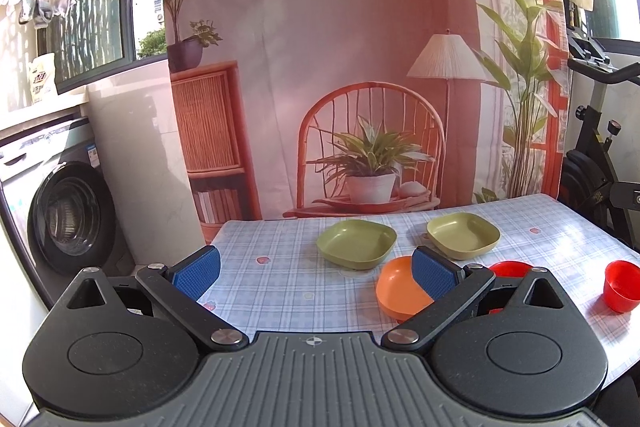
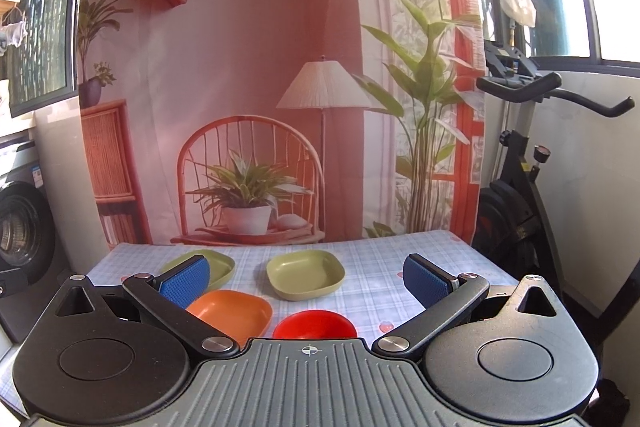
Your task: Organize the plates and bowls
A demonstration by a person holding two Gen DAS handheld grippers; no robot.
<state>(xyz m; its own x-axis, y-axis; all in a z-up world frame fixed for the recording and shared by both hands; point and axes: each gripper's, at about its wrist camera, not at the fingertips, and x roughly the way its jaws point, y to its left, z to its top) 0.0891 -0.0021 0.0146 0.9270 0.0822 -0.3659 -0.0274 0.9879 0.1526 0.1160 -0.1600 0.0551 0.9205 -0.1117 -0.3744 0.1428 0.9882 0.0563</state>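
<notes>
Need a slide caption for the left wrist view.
Open left gripper above checked tablecloth; two green dishes, orange dish, two red bowls ahead.

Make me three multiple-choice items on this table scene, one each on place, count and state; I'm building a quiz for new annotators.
1. Where is the orange plate?
A. nearer the cameras than the green plates
B. stacked on a green plate
C. off the table

2. How many green plates show?
A. one
B. two
C. four

3. How stand both grippers?
A. shut on a plate
B. shut, holding nothing
C. open, holding nothing

Answers: 1 A, it lies alone in front of them; 2 B, left green plate and right green plate; 3 C, left gripper and right gripper fingers spread wide.
</notes>
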